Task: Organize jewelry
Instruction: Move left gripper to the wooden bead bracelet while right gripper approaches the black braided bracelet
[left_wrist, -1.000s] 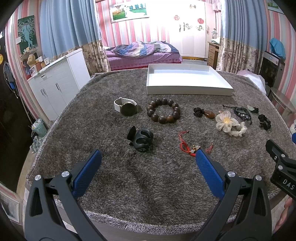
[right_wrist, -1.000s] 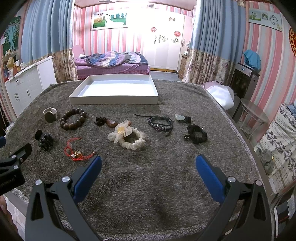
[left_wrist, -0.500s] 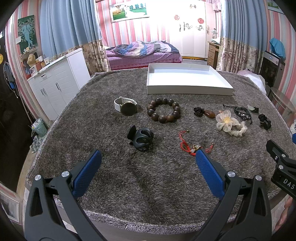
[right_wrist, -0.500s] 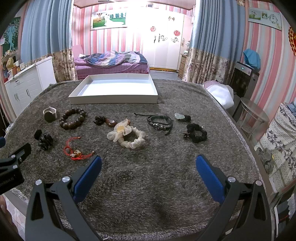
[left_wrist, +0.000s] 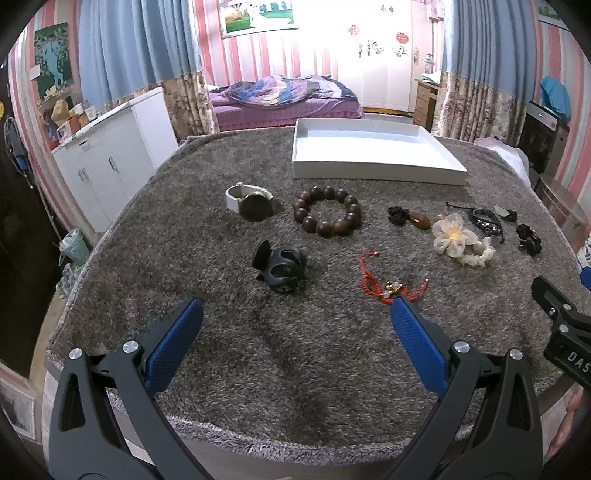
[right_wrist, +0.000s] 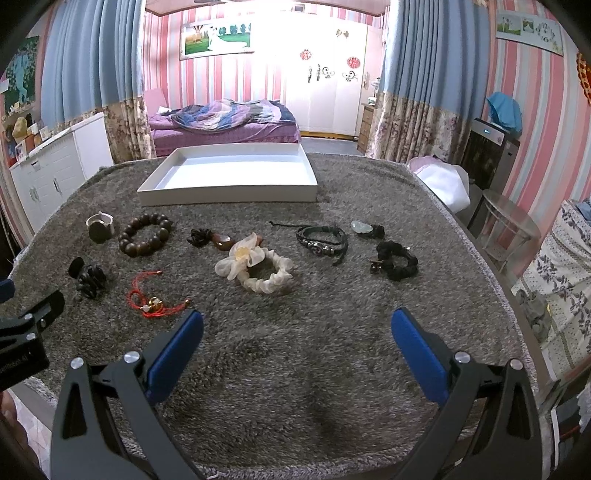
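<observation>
Jewelry lies spread on a grey carpeted table (left_wrist: 314, 362). A white empty tray (left_wrist: 373, 173) (right_wrist: 229, 194) stands at the far side. In front of it lie a white-strap watch (left_wrist: 251, 203), a brown bead bracelet (left_wrist: 327, 216) (right_wrist: 145, 234), a black hair claw (left_wrist: 281, 266) (right_wrist: 86, 277), a red cord bracelet (left_wrist: 388, 286) (right_wrist: 153, 299), a white flower scrunchie (right_wrist: 255, 267), a black leather bracelet (right_wrist: 323, 242) and a black scrunchie (right_wrist: 397, 260). My left gripper (left_wrist: 295, 317) is open just short of the claw. My right gripper (right_wrist: 295, 326) is open, below the scrunchie.
A brown pendant (right_wrist: 214, 238) and a pale jade pendant (right_wrist: 364, 229) also lie in the row. White cabinets (left_wrist: 110, 162) stand left of the table, a glass side table (right_wrist: 511, 218) to the right, a bed (right_wrist: 229, 122) behind.
Both grippers have crept very slightly forward toward the jewelry. Nothing on the table has moved, and both stay open.
</observation>
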